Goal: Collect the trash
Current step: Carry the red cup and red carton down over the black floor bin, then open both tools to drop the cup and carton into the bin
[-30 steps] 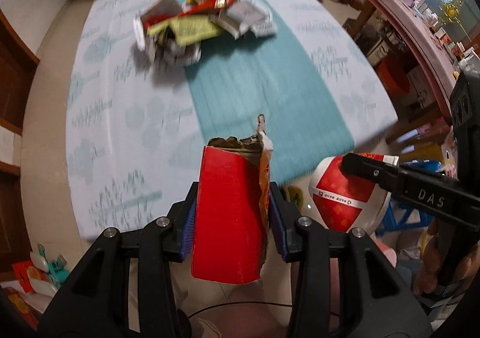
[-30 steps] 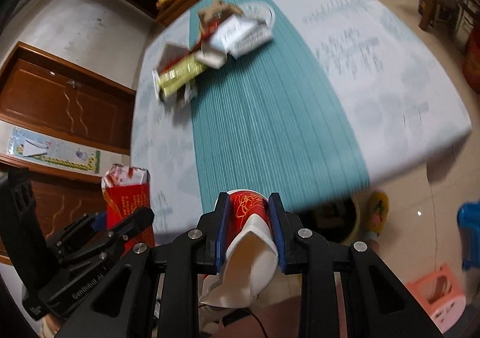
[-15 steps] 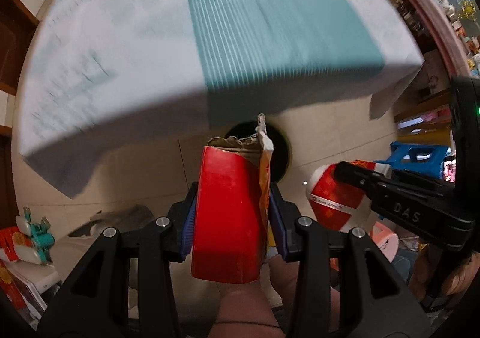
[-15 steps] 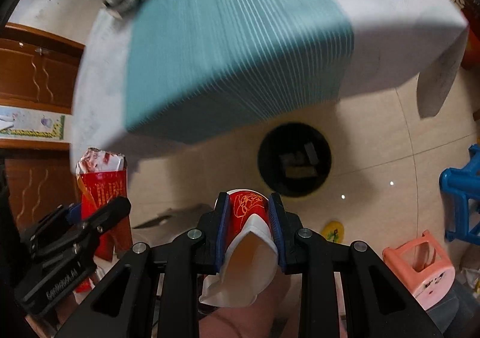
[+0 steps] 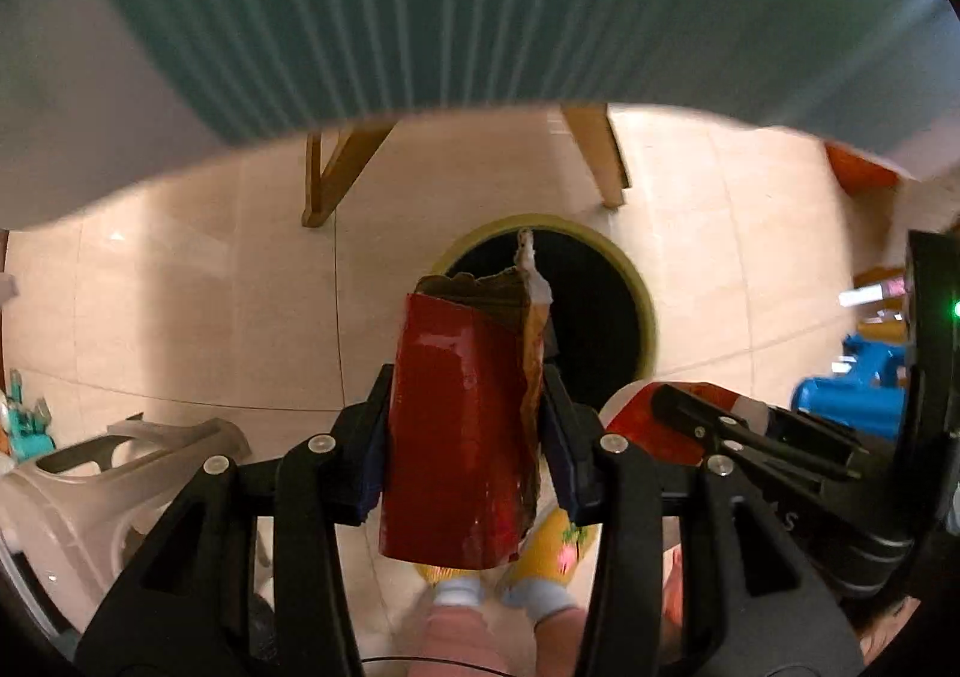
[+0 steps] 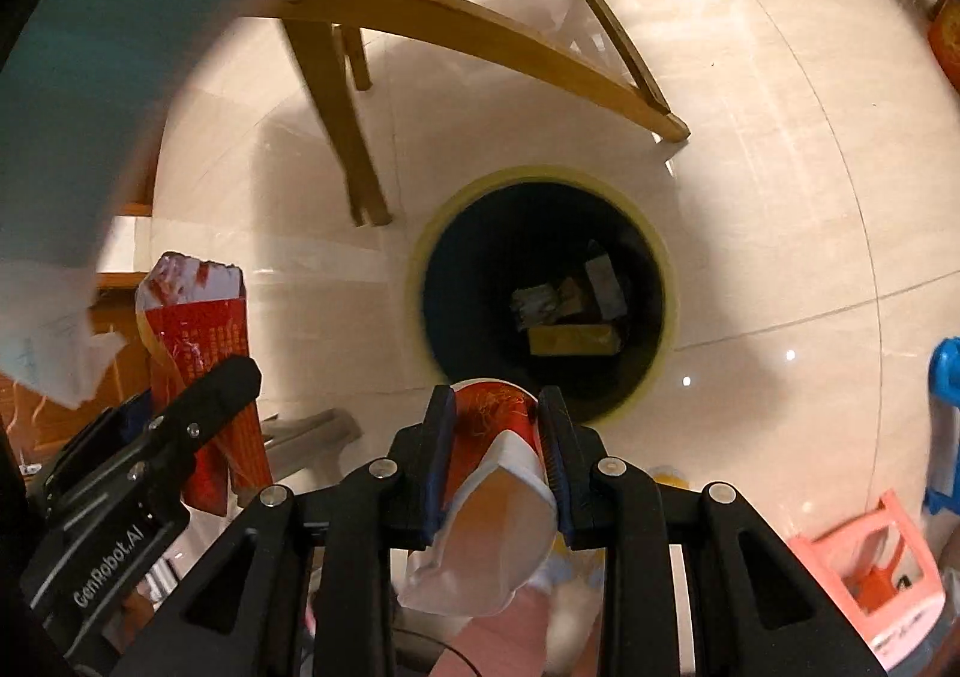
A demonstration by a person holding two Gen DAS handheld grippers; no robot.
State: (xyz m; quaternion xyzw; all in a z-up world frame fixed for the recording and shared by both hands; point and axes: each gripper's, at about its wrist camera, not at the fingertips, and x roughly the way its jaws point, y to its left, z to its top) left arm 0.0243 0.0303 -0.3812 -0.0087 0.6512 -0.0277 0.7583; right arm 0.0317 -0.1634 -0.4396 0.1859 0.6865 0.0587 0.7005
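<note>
Both hands have dropped from tabletop height to below the table edge, so the left gripper (image 5: 467,425), clamping a torn red carton (image 5: 462,425), and the right gripper (image 6: 495,461), whose jaws have just eased slightly around a crushed red paper cup (image 6: 492,485), now hang just short of the dark trash bin (image 6: 543,293) ahead, the right nearer.

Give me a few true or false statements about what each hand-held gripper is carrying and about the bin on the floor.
1. The left hand-held gripper grips a torn red carton. True.
2. The right hand-held gripper holds a glass bottle. False: a squashed red and white paper cup.
3. The round trash bin already holds some trash. True.
4. The bin stands on the table. False: it stands on the tiled floor, by the wooden table legs.
</note>
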